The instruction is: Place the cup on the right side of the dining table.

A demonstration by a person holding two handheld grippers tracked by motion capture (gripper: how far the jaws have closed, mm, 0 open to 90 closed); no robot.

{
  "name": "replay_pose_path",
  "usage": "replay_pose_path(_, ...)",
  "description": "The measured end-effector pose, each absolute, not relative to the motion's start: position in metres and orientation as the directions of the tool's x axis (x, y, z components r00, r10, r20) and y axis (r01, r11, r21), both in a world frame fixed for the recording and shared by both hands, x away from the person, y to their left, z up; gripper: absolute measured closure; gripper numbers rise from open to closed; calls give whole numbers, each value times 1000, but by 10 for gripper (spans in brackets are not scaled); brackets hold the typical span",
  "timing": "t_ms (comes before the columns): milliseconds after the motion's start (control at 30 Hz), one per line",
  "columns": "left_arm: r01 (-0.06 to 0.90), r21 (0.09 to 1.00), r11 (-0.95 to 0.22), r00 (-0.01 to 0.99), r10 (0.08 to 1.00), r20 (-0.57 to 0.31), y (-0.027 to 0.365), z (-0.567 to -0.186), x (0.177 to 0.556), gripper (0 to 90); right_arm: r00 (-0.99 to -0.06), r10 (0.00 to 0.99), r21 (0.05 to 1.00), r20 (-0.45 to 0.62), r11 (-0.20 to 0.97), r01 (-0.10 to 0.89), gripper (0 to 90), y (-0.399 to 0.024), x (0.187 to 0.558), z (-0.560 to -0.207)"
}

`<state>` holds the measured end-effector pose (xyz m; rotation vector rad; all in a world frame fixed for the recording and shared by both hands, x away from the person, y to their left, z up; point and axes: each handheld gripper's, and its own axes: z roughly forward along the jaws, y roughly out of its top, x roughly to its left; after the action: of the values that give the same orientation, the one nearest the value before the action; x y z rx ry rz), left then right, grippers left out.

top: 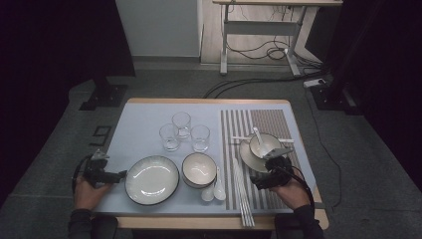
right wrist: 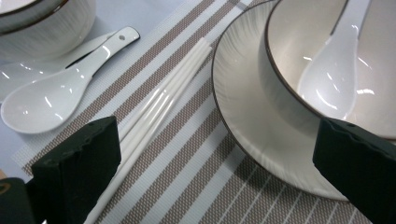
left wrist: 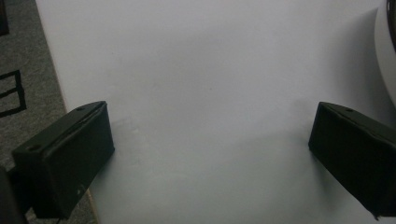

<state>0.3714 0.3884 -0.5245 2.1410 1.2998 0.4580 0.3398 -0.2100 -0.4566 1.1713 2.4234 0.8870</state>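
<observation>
Just right of the left gripper (top: 121, 175), whose jaws are spread over bare table (left wrist: 210, 93), a plate (top: 152, 179) is seen. Beyond the right gripper (right wrist: 215, 172), also spread and empty, a saucer (right wrist: 243, 121) is set, bearing a bowl (right wrist: 289, 60) with a spoon (right wrist: 331, 65); chopsticks (right wrist: 159, 107) lie between its jaws.

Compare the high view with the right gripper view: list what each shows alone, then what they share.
High view alone: three glasses, the large plate, the left gripper by the table's left edge, and the desk beyond.

Right gripper view alone: close detail, the right gripper with its fingers spread wide above the striped mat.

Shared: the white chopsticks, the spoons beside the stacked bowls, and the bowl holding a spoon on its small plate.
</observation>
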Motion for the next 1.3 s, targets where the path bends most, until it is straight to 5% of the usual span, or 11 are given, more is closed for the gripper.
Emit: replay_pose_path(1300,683,641,-350,464,886,-11,389,-525,372,0,-693,720,607,13,545,578,2,-137,418,-442)
